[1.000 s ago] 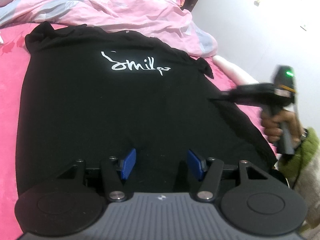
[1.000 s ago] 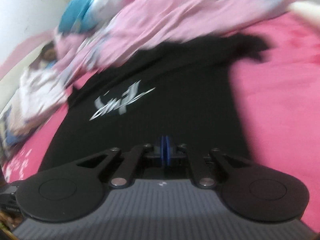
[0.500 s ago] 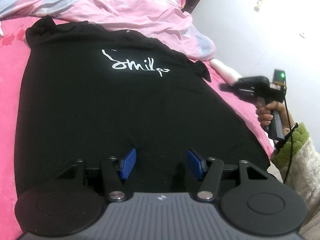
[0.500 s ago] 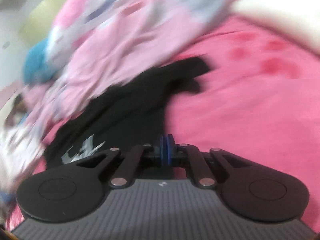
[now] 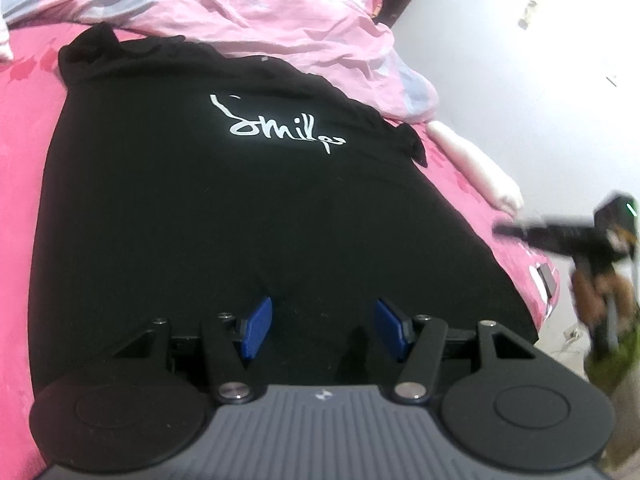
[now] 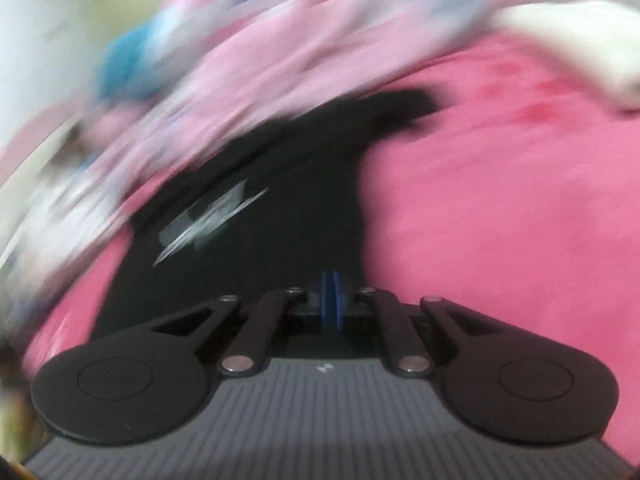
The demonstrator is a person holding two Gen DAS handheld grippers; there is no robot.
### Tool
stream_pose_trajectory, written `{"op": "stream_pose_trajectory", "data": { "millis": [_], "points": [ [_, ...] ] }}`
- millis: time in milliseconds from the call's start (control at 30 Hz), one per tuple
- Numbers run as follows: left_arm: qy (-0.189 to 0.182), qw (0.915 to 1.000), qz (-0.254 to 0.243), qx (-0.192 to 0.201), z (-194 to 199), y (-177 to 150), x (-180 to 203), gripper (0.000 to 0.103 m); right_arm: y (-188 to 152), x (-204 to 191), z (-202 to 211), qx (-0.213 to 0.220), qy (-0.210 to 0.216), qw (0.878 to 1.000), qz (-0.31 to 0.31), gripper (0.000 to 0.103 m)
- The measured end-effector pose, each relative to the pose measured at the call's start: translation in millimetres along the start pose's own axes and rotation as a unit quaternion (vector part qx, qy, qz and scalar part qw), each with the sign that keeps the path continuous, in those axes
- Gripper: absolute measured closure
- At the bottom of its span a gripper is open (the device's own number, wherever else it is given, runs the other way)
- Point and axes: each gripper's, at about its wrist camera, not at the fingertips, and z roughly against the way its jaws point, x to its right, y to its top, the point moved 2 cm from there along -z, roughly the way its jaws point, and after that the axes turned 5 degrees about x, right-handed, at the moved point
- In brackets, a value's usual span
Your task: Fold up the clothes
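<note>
Black cotton, printed with white script, lies spread flat and front-up on the pink bed [image 5: 16, 168]: the T-shirt [image 5: 248, 216] is laid out smooth with its hem at the near edge of the bed and its collar end at the far side, against the rumpled pink quilt [image 5: 248, 8]. That flat spread is likely the starting layout for a fold, since every edge and sleeve is reachable. One short sleeve [image 5: 412, 146] sticks out from the T-shirt's right shoulder toward the white pillow [image 5: 476, 168].

Over the T-shirt's hem hovers the left hand-held gripper [image 5: 322, 330], its blue pads [image 5: 256, 326] standing partly apart with only dark fabric showing beneath them; they grip nothing, and whether they touch the cloth cannot be told.

Off the T-shirt's right edge, by the bedside, the right hand-held gripper [image 5: 504, 231] appears blurred in a hand [image 5: 588, 288]. Its own view is smeared, yet its pads [image 6: 330, 300] sit pressed together with nothing between them, aimed along the T-shirt's right side toward that sleeve. My guess is that it is lining up for the sleeve or side seam.
</note>
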Motion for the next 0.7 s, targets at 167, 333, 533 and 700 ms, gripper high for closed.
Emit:
{"op": "stream_pose_trajectory", "data": {
  "millis": [167, 333, 533, 700],
  "points": [
    [0.006, 1.0000, 0.007, -0.001, -0.3, 1.2, 1.3, 0.044, -55.6, -20.4, -9.5, -0.045, -0.006, 0.999, 0.011, 0.102],
    [-0.001, 0.9998, 0.017, -0.002, 1.6, 3.0, -2.9, 0.045, -86.9, -19.9, 46.4, -0.052, -0.027, 0.998, -0.026, 0.101],
    [0.012, 0.9998, 0.016, -0.003, 5.6, 2.8, 0.5, 0.044, -63.2, -50.2, 25.5, 0.043, -0.018, 0.999, -0.003, 0.098],
    [0.021, 0.9997, 0.013, 0.001, 20.6, -3.8, -2.4, 0.044, -93.8, -56.3, -7.4, 0.013, -0.029, 1.000, -0.002, 0.098]
  ]
}}
